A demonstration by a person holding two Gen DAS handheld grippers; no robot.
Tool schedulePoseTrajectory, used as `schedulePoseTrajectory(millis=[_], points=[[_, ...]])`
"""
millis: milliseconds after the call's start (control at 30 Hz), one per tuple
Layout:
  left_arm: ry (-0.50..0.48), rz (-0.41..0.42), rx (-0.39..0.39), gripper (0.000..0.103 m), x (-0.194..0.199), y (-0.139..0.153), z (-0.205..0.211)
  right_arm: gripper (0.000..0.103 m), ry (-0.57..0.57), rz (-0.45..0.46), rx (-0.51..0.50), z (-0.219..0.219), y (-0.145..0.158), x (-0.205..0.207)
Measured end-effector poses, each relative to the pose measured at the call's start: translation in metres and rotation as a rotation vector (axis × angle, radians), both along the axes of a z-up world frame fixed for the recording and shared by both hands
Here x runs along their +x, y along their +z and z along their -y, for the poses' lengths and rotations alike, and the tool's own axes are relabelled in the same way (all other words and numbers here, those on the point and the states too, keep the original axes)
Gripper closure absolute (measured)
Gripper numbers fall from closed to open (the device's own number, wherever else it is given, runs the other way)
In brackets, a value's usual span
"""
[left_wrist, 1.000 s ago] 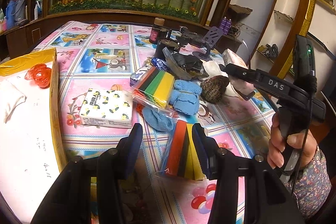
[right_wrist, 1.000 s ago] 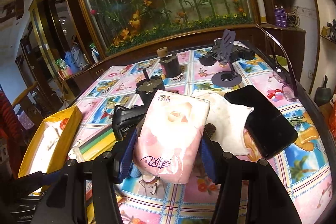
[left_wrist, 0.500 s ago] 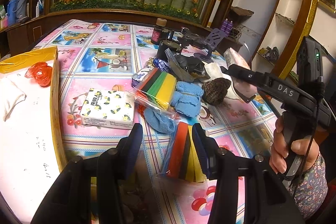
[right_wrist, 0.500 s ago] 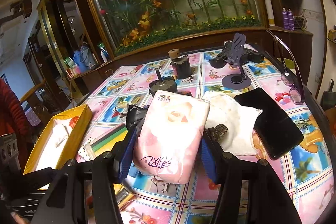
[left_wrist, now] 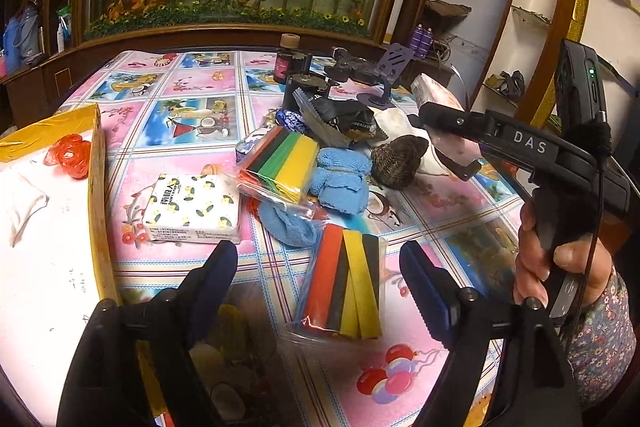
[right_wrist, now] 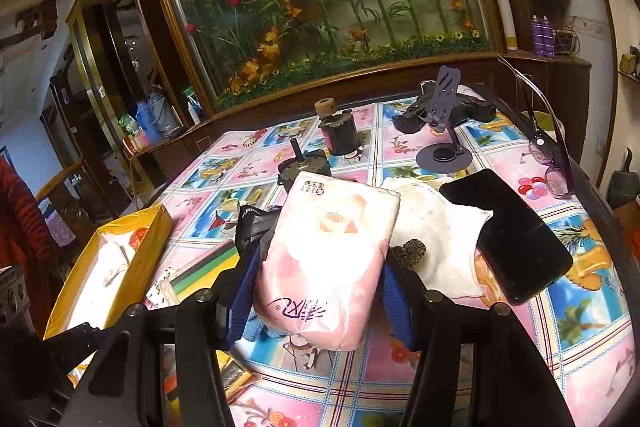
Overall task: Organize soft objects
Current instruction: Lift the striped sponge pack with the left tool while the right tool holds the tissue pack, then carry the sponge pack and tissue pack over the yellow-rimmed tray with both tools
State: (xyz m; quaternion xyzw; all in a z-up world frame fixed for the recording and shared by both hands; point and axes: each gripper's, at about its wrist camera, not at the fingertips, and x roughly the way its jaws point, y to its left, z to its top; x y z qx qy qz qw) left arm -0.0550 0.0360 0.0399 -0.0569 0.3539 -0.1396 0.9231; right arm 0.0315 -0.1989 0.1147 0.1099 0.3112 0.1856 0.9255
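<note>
My left gripper (left_wrist: 318, 259) hovers low over the table and its jaws are opening. A bagged pack of red, black and yellow striped sponges (left_wrist: 344, 283) lies flat between them, clear of both pads. Beyond it lie a white lemon-print tissue pack (left_wrist: 192, 207), a second striped pack (left_wrist: 280, 163), blue cloths (left_wrist: 340, 179) and a brown knitted piece (left_wrist: 396, 159). My right gripper (right_wrist: 320, 263) is shut on a pink tissue pack (right_wrist: 328, 255), held above the table. In the left wrist view the same pink tissue pack (left_wrist: 448, 131) shows in that gripper at the right.
A yellow box (left_wrist: 96, 187) at the left holds a white cloth (left_wrist: 20, 203) and a red mesh ball (left_wrist: 68, 155). A white cloth (right_wrist: 436, 235), black phone (right_wrist: 508, 235), glasses (right_wrist: 552, 167), phone stand (right_wrist: 440, 155) and dark bottle (right_wrist: 338, 131) crowd the far table.
The left jaws have spread much wider around the striped pack, which stays on the table. The right gripper keeps still with the pink tissue pack.
</note>
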Motion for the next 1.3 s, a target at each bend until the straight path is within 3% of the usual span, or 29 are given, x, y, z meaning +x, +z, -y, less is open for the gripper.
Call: schedulePoseTrajectory(millis=[200, 400, 467, 533, 600, 700, 767, 1000, 1100, 1300], points=[[-0.024, -0.104, 0.048, 0.021, 0.015, -0.013, 0.01, 0.042, 0.029, 0.013, 0.038, 0.001, 0.005, -0.005], [-0.089, -0.227, 0.196, 0.021, 0.033, -0.034, 0.045, 0.042, 0.047, 0.02, 0.064, 0.002, 0.009, -0.008], [-0.083, -0.206, 0.275, 0.028, 0.032, -0.036, 0.056, 0.042, 0.049, 0.023, 0.064, 0.001, 0.01, -0.009], [-0.098, -0.184, 0.276, 0.058, 0.028, -0.033, 0.061, 0.042, 0.052, 0.018, 0.067, 0.001, 0.009, -0.009], [-0.093, -0.173, 0.292, 0.059, 0.025, -0.032, 0.063, 0.042, 0.052, 0.019, 0.068, 0.001, 0.01, -0.01], [-0.074, -0.157, 0.238, 0.059, 0.021, -0.025, 0.053, 0.042, 0.05, 0.02, 0.067, 0.001, 0.009, -0.009], [-0.09, -0.153, 0.161, 0.059, 0.016, -0.015, 0.044, 0.042, 0.047, 0.019, 0.064, 0.001, 0.009, -0.008], [-0.048, -0.016, 0.018, 0.059, -0.009, 0.04, 0.001, 0.042, 0.027, -0.002, 0.081, -0.009, 0.006, -0.003], [0.032, 0.03, -0.005, 0.059, -0.013, 0.057, -0.027, 0.042, 0.081, -0.02, 0.144, -0.037, 0.008, -0.004], [0.201, 0.065, -0.023, 0.059, -0.022, 0.07, -0.09, 0.042, 0.248, -0.007, 0.134, -0.121, 0.015, -0.014]])
